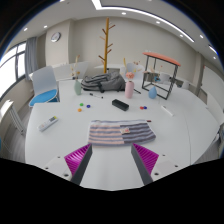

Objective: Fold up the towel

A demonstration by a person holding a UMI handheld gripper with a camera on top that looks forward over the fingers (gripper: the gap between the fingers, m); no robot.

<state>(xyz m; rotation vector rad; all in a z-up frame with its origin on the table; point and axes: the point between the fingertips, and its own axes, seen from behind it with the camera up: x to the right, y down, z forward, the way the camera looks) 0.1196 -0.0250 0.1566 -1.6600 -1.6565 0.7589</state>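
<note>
White round table (40,150) w/ clutter toward the back, L to R: a remote (48,123) near the left edge, a blue chair (43,88) behind it, a pale bottle (78,87), small coloured bits (87,103) on the tabletop, a dark striped cloth heap (98,78), a wooden coat tree (106,40) standing behind, a black block (120,104), a pink bottle (131,85), a wire rack (160,72) w/ an orange top at right. Nothing lies btwn the fingers and the towel. Towel (118,132), striped grey w/ red bands, lies flat on the table just ahead of the fingers, roughly centred btwn them. Gripper (112,160) wide apart, magenta pads (77,158) facing in, holding nothing, not touching the towel.
</note>
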